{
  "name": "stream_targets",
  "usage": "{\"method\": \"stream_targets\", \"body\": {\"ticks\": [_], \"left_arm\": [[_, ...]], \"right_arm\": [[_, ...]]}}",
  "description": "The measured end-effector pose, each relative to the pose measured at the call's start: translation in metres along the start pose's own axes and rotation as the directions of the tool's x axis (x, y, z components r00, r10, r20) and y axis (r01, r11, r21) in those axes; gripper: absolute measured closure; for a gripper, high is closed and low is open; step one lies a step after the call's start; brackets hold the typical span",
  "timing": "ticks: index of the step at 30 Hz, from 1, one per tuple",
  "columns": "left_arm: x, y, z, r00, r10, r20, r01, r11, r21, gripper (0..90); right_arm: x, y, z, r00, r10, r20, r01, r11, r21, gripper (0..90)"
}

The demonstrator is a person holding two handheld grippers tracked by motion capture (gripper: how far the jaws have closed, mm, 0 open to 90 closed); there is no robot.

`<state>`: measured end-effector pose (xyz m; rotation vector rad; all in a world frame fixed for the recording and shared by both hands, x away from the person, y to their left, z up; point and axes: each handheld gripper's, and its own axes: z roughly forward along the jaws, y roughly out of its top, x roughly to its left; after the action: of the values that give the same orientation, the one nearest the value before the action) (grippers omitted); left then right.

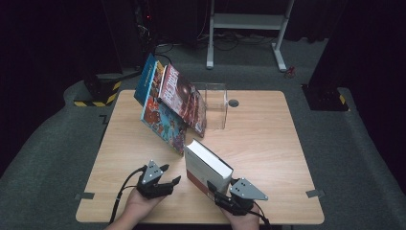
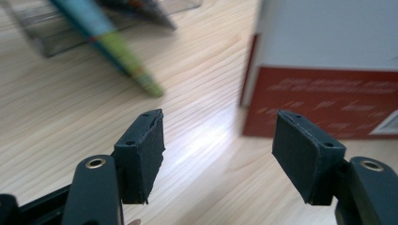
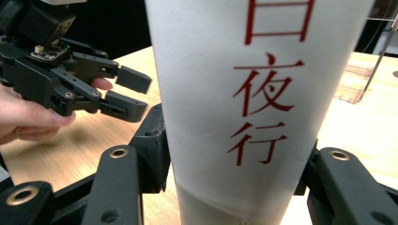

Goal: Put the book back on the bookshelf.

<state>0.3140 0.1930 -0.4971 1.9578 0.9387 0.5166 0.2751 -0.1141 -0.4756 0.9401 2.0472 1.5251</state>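
A thick white-and-red book (image 1: 206,165) stands upright near the table's front edge. Its white spine with red characters (image 3: 263,93) sits between the jaws of my right gripper (image 1: 216,189), and both pads press on its sides (image 3: 230,159). My left gripper (image 1: 171,174) hovers just left of that book, open with nothing between its pads (image 2: 218,154); it also appears at the left of the right gripper view (image 3: 126,91). The book's red lower cover (image 2: 328,108) lies ahead and to the right of the left jaws.
Three thin books lean together at the back left: a red one (image 1: 182,96), a colourful one (image 1: 163,120) and a blue one (image 1: 146,79), against a clear acrylic holder (image 1: 215,103). A round cable hole (image 1: 233,103) sits behind it. The wooden table (image 1: 268,143) extends to the right.
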Motion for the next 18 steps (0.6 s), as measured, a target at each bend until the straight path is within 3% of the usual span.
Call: {"method": "stream_targets", "body": {"ticks": [5, 8, 9, 10, 12, 16, 18], "left_arm": [[0.025, -0.008, -0.007, 0.9981, -0.007, -0.061, 0.01, 0.9992, 0.04, 34.1], [0.044, -0.014, -0.011, 0.993, -0.041, -0.111, 0.047, 0.9974, 0.054, 34.0], [0.044, -0.014, -0.011, 0.993, -0.041, -0.111, 0.047, 0.9974, 0.054, 34.0], [0.057, -0.02, -0.013, 0.9874, -0.055, -0.148, 0.066, 0.9954, 0.069, 34.1], [0.067, -0.026, -0.014, 0.982, -0.08, -0.171, 0.095, 0.9924, 0.079, 34.2], [0.08, -0.033, -0.016, 0.9713, -0.077, -0.225, 0.102, 0.9897, 0.101, 33.3], [0.086, -0.036, -0.015, 0.967, -0.099, -0.234, 0.127, 0.9864, 0.105, 33.2]], "right_arm": [[0.001, -0.001, 0.004, 0.9999, 0.014, 0.001, -0.014, 1.0, 0.01, 46.3], [0.003, -0.001, 0.004, 1.0, -0.001, 0.008, 0.001, 1.0, 0.002, 46.7], [0.003, -0.001, 0.004, 1.0, -0.001, 0.008, 0.001, 1.0, 0.002, 46.7], [0.004, -0.001, 0.004, 0.9999, -0.01, 0.001, 0.01, 1.0, 0.002, 48.3], [0.004, -0.001, 0.004, 0.9998, -0.02, -0.003, 0.02, 1.0, 0.0, 52.0], [0.006, -0.001, 0.004, 0.9995, -0.03, 0.004, 0.03, 1.0, -0.003, 53.5], [0.006, -0.001, 0.004, 0.9995, -0.031, 0.006, 0.032, 0.999, -0.003, 53.7]]}}
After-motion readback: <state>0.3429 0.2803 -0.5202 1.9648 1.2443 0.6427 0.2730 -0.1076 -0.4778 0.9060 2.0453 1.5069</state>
